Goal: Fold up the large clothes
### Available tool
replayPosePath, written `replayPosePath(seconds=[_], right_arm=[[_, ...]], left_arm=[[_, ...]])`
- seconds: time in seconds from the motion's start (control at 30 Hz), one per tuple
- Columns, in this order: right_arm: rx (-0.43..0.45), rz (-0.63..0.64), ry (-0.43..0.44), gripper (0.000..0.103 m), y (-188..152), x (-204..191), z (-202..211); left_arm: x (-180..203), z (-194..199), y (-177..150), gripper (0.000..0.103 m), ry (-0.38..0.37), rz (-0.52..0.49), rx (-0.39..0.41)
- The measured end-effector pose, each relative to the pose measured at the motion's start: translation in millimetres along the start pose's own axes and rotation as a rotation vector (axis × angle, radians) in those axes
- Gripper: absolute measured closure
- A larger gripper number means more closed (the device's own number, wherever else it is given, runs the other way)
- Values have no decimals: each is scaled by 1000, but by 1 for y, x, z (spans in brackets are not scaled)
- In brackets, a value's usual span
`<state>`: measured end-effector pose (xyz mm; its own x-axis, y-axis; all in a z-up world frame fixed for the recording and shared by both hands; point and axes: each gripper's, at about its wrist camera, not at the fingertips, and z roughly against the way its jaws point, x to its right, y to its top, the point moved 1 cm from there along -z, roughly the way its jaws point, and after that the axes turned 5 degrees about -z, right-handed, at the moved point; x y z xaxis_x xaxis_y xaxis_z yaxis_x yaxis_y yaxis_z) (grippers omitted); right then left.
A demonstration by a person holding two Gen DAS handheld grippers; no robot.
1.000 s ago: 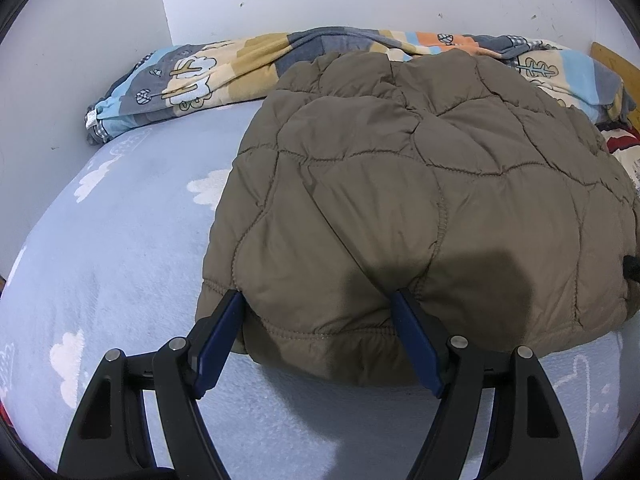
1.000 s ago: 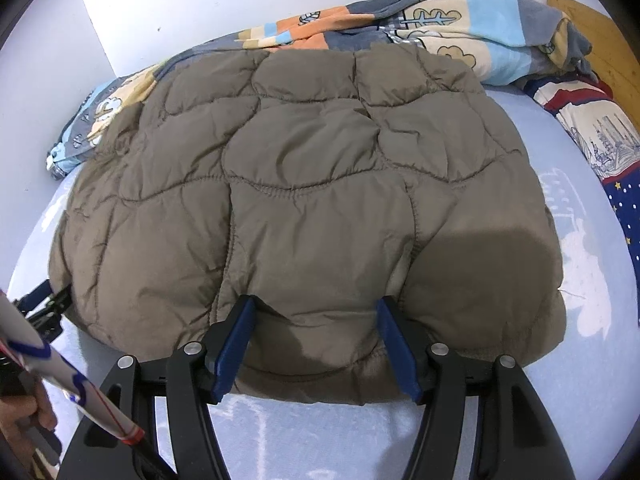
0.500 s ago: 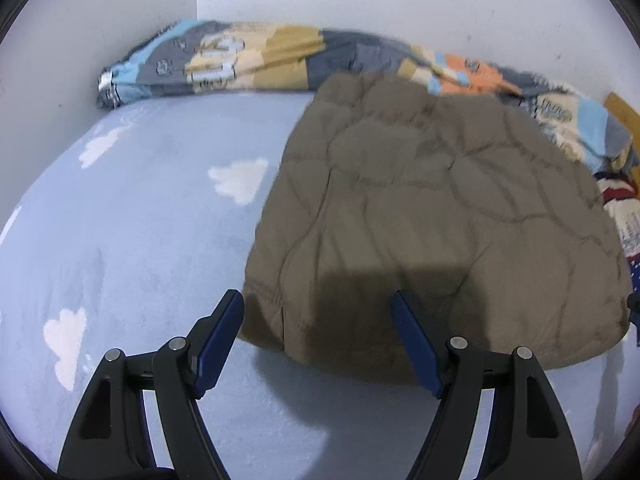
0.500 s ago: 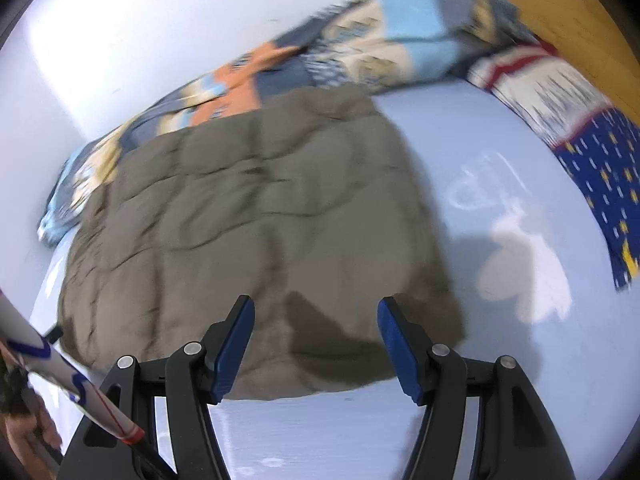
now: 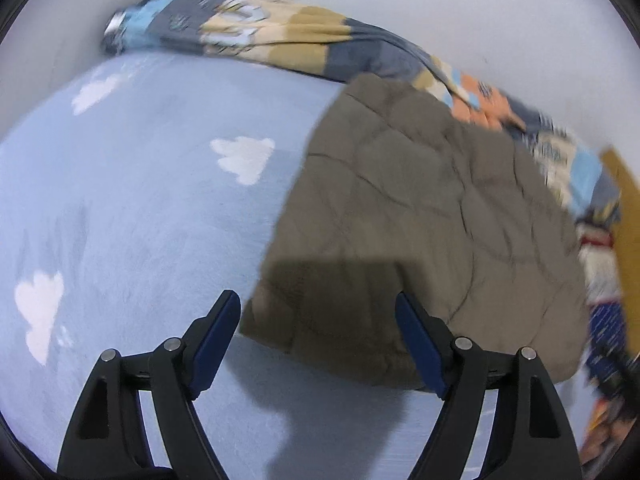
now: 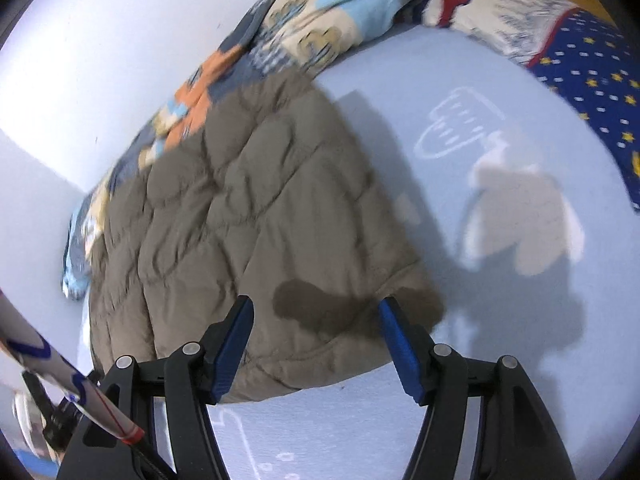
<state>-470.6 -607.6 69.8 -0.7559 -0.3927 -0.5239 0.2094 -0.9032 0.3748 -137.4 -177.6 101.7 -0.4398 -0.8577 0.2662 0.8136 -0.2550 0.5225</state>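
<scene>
Both grippers hung over the folded jacket.
Left gripper and right gripper were opening, apparently holding nothing; views blurred.

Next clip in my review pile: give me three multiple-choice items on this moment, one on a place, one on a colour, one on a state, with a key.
1. Where does the quilted jacket lie?
A. On the light blue cloud-print bed cover
B. On a wooden floor
C. Hung on a wall hook

2. What colour is the jacket?
A. Bright red
B. Olive brown
C. White

3. What is pinched in the right tool?
A. The jacket's hem
B. Nothing
C. A pillow corner

Key:
1 A, the jacket lies flat on the cover, its far edge against the patterned blanket.
2 B, both views show it olive brown.
3 B, the tool's blue pads stand apart above the near hem, and its jaws are opening; the left tool is likewise clear of the fabric.
</scene>
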Motion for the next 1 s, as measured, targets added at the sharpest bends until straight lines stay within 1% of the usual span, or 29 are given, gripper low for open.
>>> replayPosePath(seconds=[0.07,0.1,0.13,0.2,0.3,0.33,0.37,0.47,0.6,0.77,0.93,1.0], right_arm=[[14,-88,23,29,0,16,5],[7,-145,47,29,-1,27,6],[-2,-176,63,29,-2,32,3],[-23,-247,96,29,-4,46,-1],[-39,-302,116,29,-4,54,-4],[-43,-314,122,29,-6,56,-3],[-44,-324,127,29,-7,57,-4],[-45,-364,147,29,-8,64,-7],[-47,-445,191,29,-14,74,-16],[-47,-529,241,28,-19,84,-27],[-42,-570,262,28,-22,88,-38],[-31,-586,272,28,-22,91,-42]], left_arm=[[-20,0,3,24,-59,103,-26],[-30,-1,3,24,-92,157,-41],[-36,-1,3,24,-114,193,-49],[-55,-5,0,24,-174,306,-80],[-68,-8,-6,24,-235,409,-96],[-70,-10,-7,24,-252,428,-97],[-71,-12,-10,24,-282,458,-103],[-67,-20,-13,24,-331,478,-123],[-56,-31,-16,24,-373,482,-142],[-53,-45,-17,24,-365,495,-137],[-53,-63,-21,24,-407,537,-145],[-53,-64,-21,22,-408,531,-134]])
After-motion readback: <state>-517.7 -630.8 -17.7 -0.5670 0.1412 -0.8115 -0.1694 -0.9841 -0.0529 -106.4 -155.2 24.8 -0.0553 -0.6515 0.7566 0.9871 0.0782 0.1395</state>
